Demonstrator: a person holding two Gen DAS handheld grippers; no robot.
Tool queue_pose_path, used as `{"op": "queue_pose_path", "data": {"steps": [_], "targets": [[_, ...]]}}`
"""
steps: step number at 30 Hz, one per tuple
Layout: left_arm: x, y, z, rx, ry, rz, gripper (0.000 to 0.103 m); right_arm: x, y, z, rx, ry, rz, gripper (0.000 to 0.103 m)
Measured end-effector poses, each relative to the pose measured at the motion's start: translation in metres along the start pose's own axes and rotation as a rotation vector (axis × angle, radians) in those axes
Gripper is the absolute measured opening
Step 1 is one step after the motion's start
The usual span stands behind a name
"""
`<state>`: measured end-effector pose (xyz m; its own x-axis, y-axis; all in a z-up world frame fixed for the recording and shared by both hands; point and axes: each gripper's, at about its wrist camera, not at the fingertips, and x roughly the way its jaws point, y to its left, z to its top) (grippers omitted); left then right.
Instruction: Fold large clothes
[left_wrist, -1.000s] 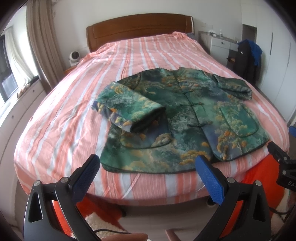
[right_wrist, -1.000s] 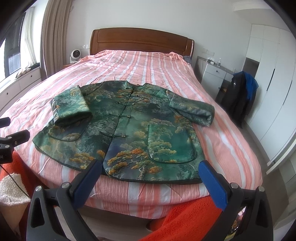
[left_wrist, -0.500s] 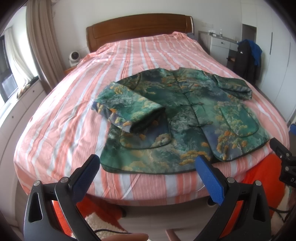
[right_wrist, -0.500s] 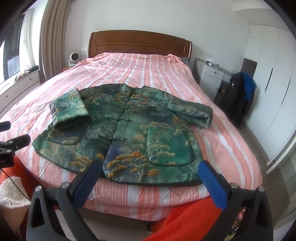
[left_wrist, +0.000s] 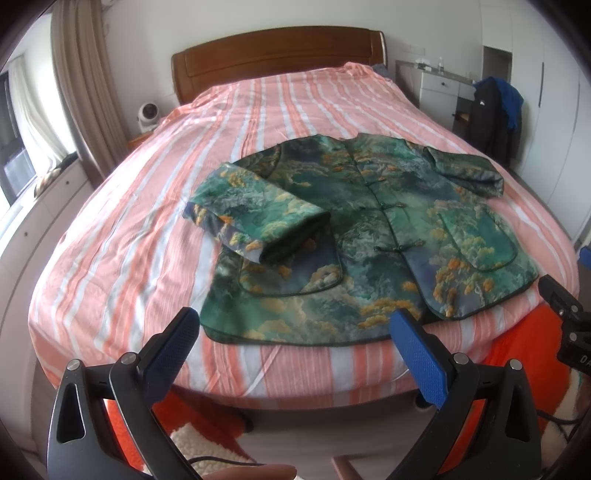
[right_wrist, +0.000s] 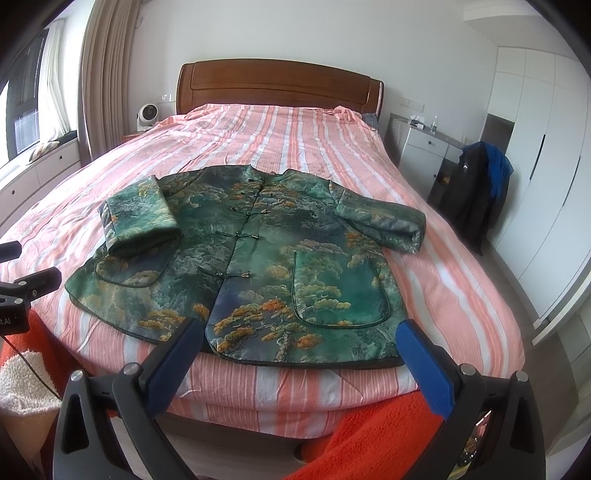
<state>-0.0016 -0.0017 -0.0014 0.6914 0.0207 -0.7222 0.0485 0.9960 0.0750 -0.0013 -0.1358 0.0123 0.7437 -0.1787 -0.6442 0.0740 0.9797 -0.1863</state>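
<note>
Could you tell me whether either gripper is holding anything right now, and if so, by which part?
Nothing is held. The left gripper and right gripper are both open, short of the jacket, which lies flat on the bed.

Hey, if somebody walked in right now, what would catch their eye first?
The green patterned jacket spread face up near the foot of the pink striped bed, one sleeve folded in over it. Both grippers, left and right, hover open before its hem.
</note>
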Motion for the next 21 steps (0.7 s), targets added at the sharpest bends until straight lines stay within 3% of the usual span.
{"op": "queue_pose_path", "data": {"steps": [21], "targets": [[-0.0012,-0.0068,-0.0005,0.015,-0.007,-0.01,0.103,-0.0021,0.0041,-0.007,-0.004,0.002,0.011,0.103]]}}
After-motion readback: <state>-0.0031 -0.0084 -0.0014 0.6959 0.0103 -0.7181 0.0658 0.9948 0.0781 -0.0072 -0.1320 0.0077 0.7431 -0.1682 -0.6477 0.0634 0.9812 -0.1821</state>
